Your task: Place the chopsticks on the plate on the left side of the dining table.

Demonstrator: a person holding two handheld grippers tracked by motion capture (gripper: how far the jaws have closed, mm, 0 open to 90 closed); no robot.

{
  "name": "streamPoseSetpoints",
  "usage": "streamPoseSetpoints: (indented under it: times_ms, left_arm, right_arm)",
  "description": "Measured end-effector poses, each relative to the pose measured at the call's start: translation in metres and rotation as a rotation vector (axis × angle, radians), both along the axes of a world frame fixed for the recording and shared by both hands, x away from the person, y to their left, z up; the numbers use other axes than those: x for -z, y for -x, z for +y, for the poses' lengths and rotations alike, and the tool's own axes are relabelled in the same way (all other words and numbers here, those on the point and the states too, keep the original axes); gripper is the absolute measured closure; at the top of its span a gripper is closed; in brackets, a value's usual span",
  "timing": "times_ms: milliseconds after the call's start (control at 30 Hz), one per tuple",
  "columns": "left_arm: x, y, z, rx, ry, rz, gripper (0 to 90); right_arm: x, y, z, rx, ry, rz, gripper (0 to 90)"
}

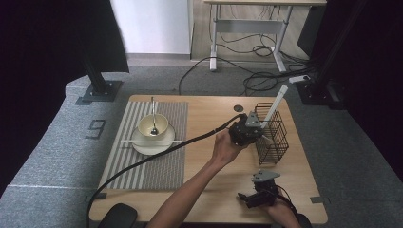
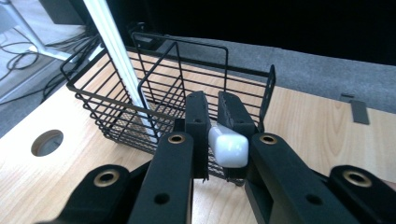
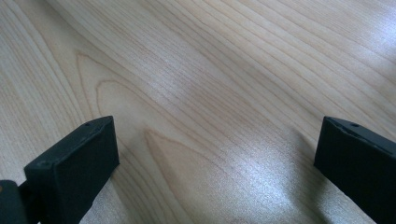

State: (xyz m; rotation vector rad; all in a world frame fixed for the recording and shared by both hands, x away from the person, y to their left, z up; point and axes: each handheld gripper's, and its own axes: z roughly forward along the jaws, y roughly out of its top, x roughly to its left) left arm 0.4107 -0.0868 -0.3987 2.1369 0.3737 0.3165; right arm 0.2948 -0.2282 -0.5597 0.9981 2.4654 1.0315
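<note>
My left gripper (image 1: 254,132) is at the near side of a black wire basket (image 1: 273,137) on the right half of the table. In the left gripper view, my left gripper (image 2: 212,100) is shut on the rounded end of a white utensil (image 2: 229,148), right against the basket (image 2: 270,81); the rest of that utensil is hidden behind the jaws. A long white stick (image 1: 275,102) leans upright in the basket, also visible as the white stick (image 2: 116,56). My right gripper (image 1: 244,199) rests near the table's front edge. The right gripper (image 3: 215,140) is open over bare wood.
A striped placemat (image 1: 157,166) on the left carries a plate (image 1: 152,146), a cream bowl (image 1: 159,122) with a spoon (image 1: 153,116) in it, and chopsticks (image 1: 128,141) across the plate. A cable hole (image 1: 238,109) lies behind the basket. Cables and a desk frame stand beyond the table.
</note>
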Motion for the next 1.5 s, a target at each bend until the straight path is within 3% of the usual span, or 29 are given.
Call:
streamPoseSetpoints:
  times_ms: [200,467,600,1000,1367,1500]
  left_arm:
    - [-0.01,-0.002,0.007,0.032,0.015,0.038,83.0]
    - [-0.024,0.001,0.018,0.067,0.011,0.036,83.0]
    - [-0.034,0.003,0.024,0.086,0.028,0.051,83.0]
    - [-0.059,0.007,0.044,0.085,0.04,0.021,83.1]
    - [-0.08,0.007,0.071,0.086,0.096,0.051,83.1]
    - [-0.088,0.008,0.08,0.085,0.098,0.044,83.2]
  right_arm:
    - [0.0,0.0,0.0,-0.001,0.001,0.0,0.0]
    - [0.0,0.0,0.0,-0.001,0.003,0.0,0.0]
    - [0.0,0.0,0.0,-0.001,0.003,0.0,0.0]
    - [0.0,0.0,0.0,0.0,0.004,0.0,0.0]
    - [0.0,-0.001,0.0,-0.004,0.004,-0.003,0.0]
    - [0.0,-0.001,0.0,-0.005,0.003,-0.002,0.0]
